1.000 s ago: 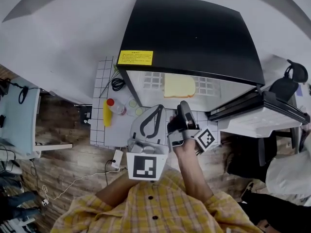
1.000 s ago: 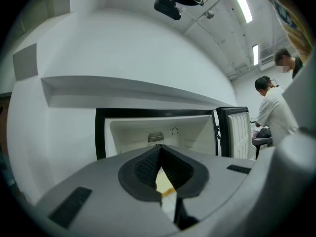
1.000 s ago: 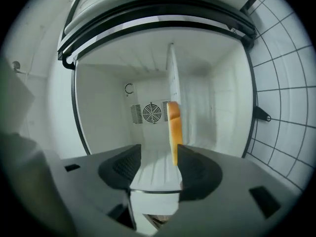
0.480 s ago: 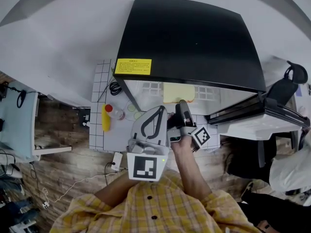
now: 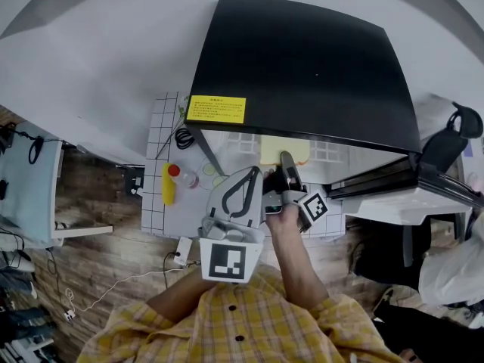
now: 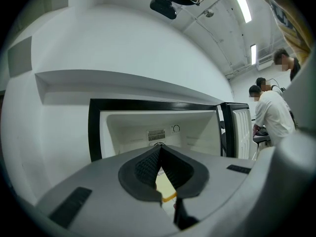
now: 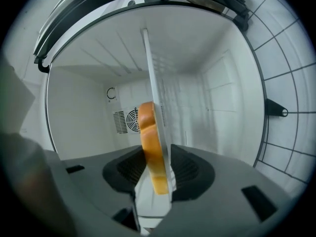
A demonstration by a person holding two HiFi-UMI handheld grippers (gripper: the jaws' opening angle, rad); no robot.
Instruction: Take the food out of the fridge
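Own view only: right hand-held gripper [image 7: 155, 157] closing round bread slice [image 7: 147, 130], unclamped; left hand-held gripper [image 6: 159, 147] together.

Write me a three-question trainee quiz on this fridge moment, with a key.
1. Multiple choice: the bread slice is A) on top of the fridge, B) between the jaws of the right hand-held gripper, C) on the floor.
2. True or false: the door is shut.
3. Short answer: what colour is the label on the fridge?
Key: 1 B; the jaws have just been closing around the slice and are not yet pressing on it. 2 False; it stands open. 3 Yellow.
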